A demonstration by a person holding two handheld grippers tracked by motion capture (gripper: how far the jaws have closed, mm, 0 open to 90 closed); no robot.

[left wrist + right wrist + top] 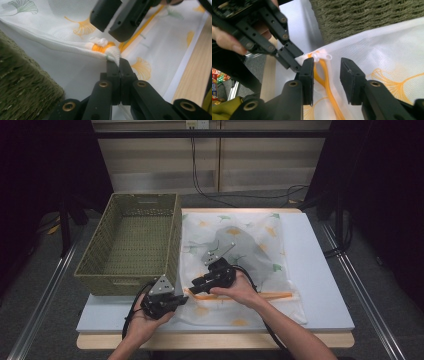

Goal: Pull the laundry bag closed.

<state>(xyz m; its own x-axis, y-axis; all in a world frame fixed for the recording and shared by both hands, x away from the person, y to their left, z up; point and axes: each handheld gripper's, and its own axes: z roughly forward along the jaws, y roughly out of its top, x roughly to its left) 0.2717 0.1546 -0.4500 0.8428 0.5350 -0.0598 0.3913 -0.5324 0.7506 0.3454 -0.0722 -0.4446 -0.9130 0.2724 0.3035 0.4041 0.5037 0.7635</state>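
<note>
Two grippers working at the near edge of a white mesh laundry bag (235,245), printed with green and orange leaves, lying flat on a pale board (320,270) atop a wooden table (215,340).

Starting at the left: sitting at about nine o'clock from the bag, a green woven basket (130,240), its near corner close to the bag's corner.

Next, at about seven o'clock from the bag's middle, left gripper (118,65) being held in the left hand (145,320), jaws pressed together and pinching the bag's corner fabric, just beside the zipper pull (101,42) at the end of the orange zipper (325,80).

Moving right, at about six o'clock from the bag's middle, right gripper (327,75) being held in the right hand (240,290), jaws standing apart, straddling the zipper without pressing on it, the pull lying just beyond the tips.

Running on toward three o'clock along the bag's near edge, the zipper, lying closed.

Showing faintly through the mesh at the bag's middle, something dark grey inside.
</note>
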